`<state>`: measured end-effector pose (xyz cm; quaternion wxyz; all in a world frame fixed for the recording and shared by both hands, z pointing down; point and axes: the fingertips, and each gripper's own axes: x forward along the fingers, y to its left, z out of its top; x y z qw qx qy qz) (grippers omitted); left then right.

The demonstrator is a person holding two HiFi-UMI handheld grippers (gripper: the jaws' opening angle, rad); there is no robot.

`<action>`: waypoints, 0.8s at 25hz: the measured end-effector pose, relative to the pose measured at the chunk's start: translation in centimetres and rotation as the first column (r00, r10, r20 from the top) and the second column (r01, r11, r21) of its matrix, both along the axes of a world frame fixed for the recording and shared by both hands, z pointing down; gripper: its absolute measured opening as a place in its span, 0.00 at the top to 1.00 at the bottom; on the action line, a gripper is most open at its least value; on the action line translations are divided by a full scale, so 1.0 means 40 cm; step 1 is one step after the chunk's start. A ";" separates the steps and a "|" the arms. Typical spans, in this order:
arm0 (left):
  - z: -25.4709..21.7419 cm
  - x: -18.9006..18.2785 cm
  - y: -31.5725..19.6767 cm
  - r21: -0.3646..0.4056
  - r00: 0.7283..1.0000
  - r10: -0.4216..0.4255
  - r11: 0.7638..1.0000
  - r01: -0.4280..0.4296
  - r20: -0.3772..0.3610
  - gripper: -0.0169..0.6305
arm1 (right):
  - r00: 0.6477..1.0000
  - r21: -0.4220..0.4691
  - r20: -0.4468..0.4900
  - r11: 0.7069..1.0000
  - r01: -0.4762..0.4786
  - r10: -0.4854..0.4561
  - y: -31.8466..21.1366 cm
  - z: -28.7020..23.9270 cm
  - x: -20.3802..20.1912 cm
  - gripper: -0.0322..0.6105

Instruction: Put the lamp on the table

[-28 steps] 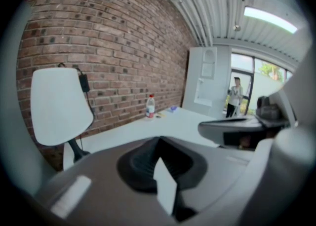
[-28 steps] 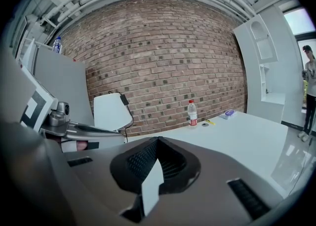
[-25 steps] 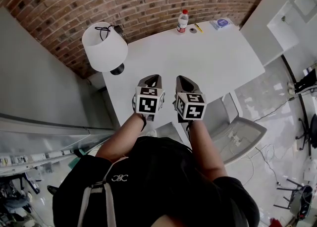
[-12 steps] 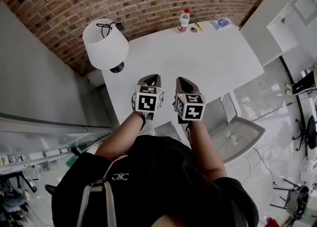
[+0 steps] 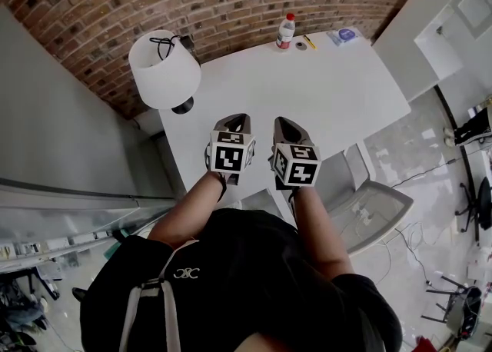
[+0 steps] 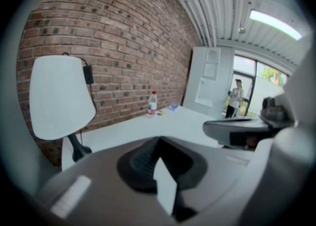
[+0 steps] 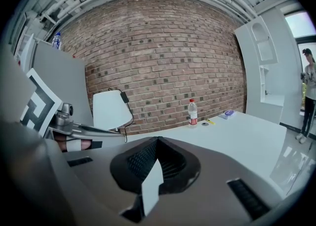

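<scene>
A lamp with a white shade (image 5: 164, 70) and a black base (image 5: 182, 106) stands on the far left corner of the white table (image 5: 323, 97), by the brick wall. It also shows in the left gripper view (image 6: 59, 96) and in the right gripper view (image 7: 112, 110). My left gripper (image 5: 234, 121) and right gripper (image 5: 283, 124) hover side by side over the table's near edge, well short of the lamp. Both are shut with nothing between their jaws (image 6: 158, 143) (image 7: 157, 143).
A plastic bottle (image 5: 284, 31), a yellow pen (image 5: 307, 41) and a blue-white packet (image 5: 344, 36) lie at the table's far edge. A grey chair (image 5: 369, 204) stands at the near right. A grey cabinet (image 5: 61, 135) flanks the left. A person (image 7: 310, 87) stands far off.
The head view has shifted very slightly. The lamp and both grippers keep their places.
</scene>
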<state>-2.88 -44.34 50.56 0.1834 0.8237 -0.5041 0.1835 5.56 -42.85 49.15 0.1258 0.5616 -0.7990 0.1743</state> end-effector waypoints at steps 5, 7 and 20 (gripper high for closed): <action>-0.002 -0.001 0.000 0.007 1.000 0.003 1.000 -0.003 0.006 0.97 | 1.000 -0.008 -0.023 1.000 0.011 -0.011 0.000 0.005 -0.006 0.96; -0.003 -0.001 -0.001 0.006 1.000 0.002 1.000 -0.002 0.007 0.97 | 1.000 -0.009 -0.017 1.000 0.010 -0.010 -0.001 0.005 -0.006 0.96; -0.018 0.004 0.015 0.027 1.000 -0.001 1.000 0.001 0.014 0.97 | 1.000 -0.007 -0.004 1.000 0.020 -0.020 0.009 0.000 -0.007 0.96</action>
